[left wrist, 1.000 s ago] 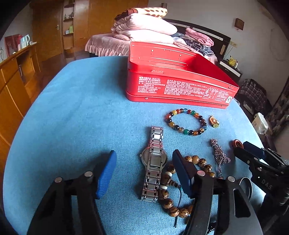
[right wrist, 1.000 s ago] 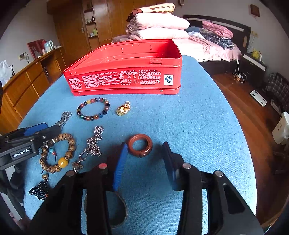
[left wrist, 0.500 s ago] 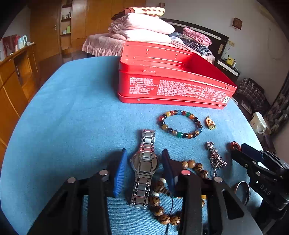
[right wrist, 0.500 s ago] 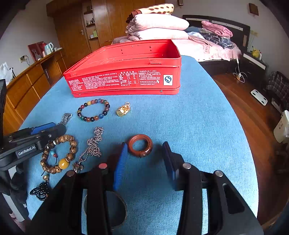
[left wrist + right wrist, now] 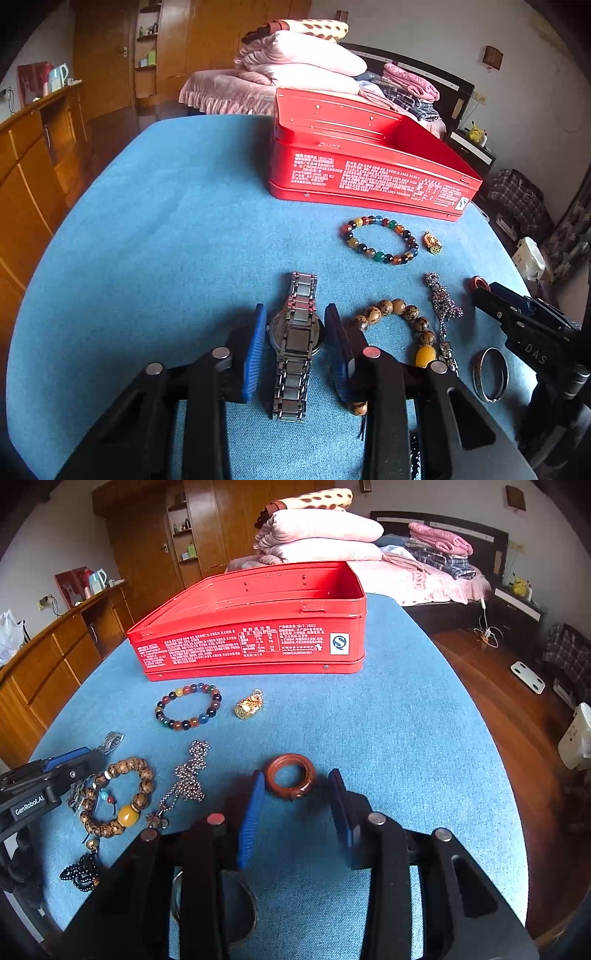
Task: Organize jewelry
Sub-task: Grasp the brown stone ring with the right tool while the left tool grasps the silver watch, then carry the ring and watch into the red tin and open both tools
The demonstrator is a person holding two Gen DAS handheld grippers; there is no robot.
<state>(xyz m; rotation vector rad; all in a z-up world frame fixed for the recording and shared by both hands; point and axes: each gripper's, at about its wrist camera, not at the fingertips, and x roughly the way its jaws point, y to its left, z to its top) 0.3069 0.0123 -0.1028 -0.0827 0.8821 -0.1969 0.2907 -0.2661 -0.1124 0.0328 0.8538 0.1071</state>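
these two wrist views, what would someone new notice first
The open red metal tin stands out first, at the far side of the blue cloth-covered table. In front of it jewelry is scattered, with a multicoloured bead bracelet nearest the tin. Closer in, the left claw straddles a silver metal watch, while the right claw is closing around a reddish-brown carved ring, not yet touching it.

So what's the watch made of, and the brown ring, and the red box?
The watch looks like steel: grey, shiny links that catch the light. The ring could be wood or carved stone; it is reddish brown with a dull polish, so I can't be sure. The box looks like painted tin: thin folded edges, rivets and glossy red paint with white print.
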